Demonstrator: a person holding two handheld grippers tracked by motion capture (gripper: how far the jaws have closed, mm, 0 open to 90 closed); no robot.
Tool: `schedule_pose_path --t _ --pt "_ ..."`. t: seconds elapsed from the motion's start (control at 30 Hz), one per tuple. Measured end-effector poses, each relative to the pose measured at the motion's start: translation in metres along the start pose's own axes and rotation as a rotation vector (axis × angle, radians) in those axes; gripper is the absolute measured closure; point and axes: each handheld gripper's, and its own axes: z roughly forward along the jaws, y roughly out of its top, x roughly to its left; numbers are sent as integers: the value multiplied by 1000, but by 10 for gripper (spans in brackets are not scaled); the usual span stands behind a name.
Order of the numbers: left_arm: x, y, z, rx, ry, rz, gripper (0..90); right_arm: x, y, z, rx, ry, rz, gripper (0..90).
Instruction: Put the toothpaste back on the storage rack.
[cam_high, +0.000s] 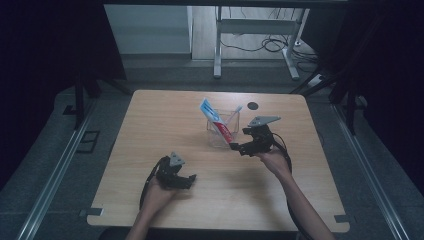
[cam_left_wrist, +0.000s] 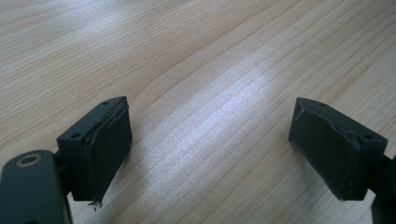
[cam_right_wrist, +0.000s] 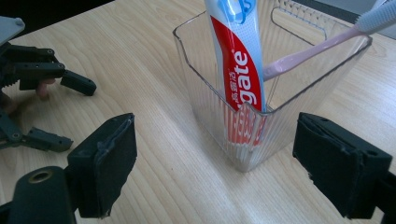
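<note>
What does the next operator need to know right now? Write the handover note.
Left gripper: open, holding nothing, low over bare table near the front edge.
Right gripper: open, holding nothing, jaws either side of the near corner of the clear plastic holder, not touching it.
Things: toothpaste tube and pink toothbrush both stand leaning in the holder, mid-table.
Done: both items are in the holder.
Left: probably nothing beyond drawing the right gripper away without knocking the holder.

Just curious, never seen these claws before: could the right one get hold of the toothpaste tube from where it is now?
Probably yes. The right gripper is open and faces the holder, with bare table between. The tube sticks out above the rim, so its top is free to grasp.
</note>
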Motion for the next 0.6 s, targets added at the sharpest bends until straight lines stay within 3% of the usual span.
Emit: schedule_pose_path --t 0.6 --pt "0 0 0 0 0 -3 134 0 -24 -9 -1 3 35 134"
